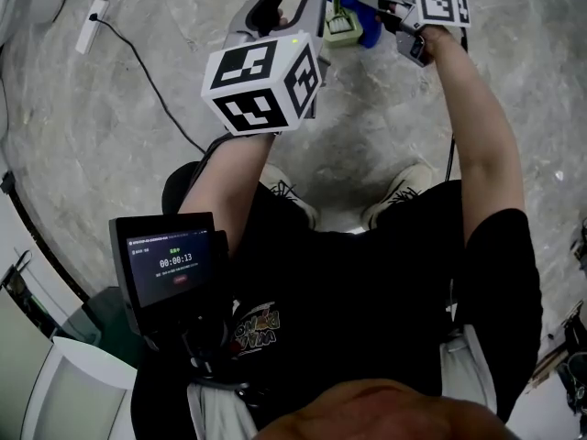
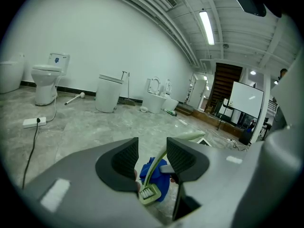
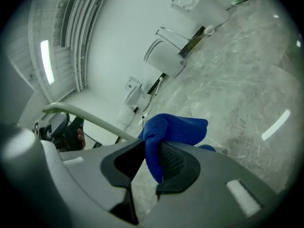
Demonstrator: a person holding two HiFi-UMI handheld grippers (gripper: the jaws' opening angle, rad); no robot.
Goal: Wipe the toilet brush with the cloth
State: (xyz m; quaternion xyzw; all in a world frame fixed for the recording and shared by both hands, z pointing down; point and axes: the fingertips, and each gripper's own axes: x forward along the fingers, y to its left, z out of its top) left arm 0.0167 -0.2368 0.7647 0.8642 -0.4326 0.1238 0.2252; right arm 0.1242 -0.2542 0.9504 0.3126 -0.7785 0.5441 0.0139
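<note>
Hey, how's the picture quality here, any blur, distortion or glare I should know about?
Head view: evenly lit and sharp, no glare on the floor. Left gripper view: fisheye bends the wall, ceiling light blown out, brush slightly soft. Right gripper view: dark round edges, tilted, cloth crisp.

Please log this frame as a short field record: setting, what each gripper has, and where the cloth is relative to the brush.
setting: grey stone-look floor, several toilets along a white wall
left gripper: the toilet brush handle runs between its jaws against one pad, with a gap on the other side; clamp unclear
right gripper: jaws shut on the blue cloth
cloth vs brush: bunched beside the handle near the brush head; contact not certain
position: both held in the air above the floor
</note>
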